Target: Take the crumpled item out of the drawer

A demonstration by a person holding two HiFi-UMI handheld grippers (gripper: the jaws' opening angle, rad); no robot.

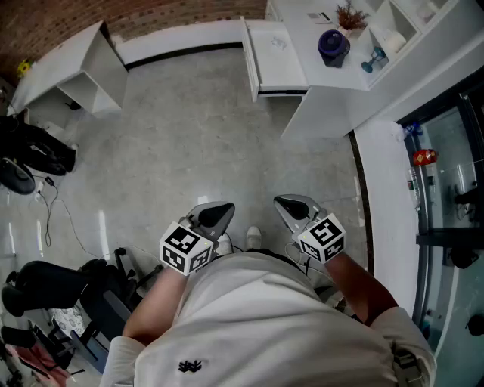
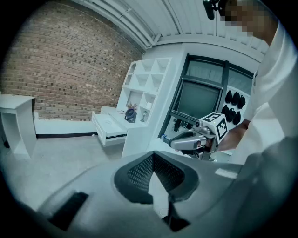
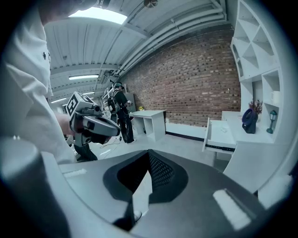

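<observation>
Both grippers are held low over the grey floor, close to the person's body and well short of the furniture. The left gripper has its jaws closed together with nothing between them. The right gripper is the same, fully closed and empty.

Far ahead of the right gripper, a white drawer stands pulled open from a white cabinet. The crumpled item, small and pale, lies inside the drawer toward its back, well apart from both grippers. On the cabinet top just right of the drawer stands a dark blue vase, with white shelves beyond it.

A brick wall runs across the far side, ahead of both grippers. A white desk stands far off to the left gripper's left, with black gear and cables on the floor nearer that side. A glass door is to the right gripper's right.
</observation>
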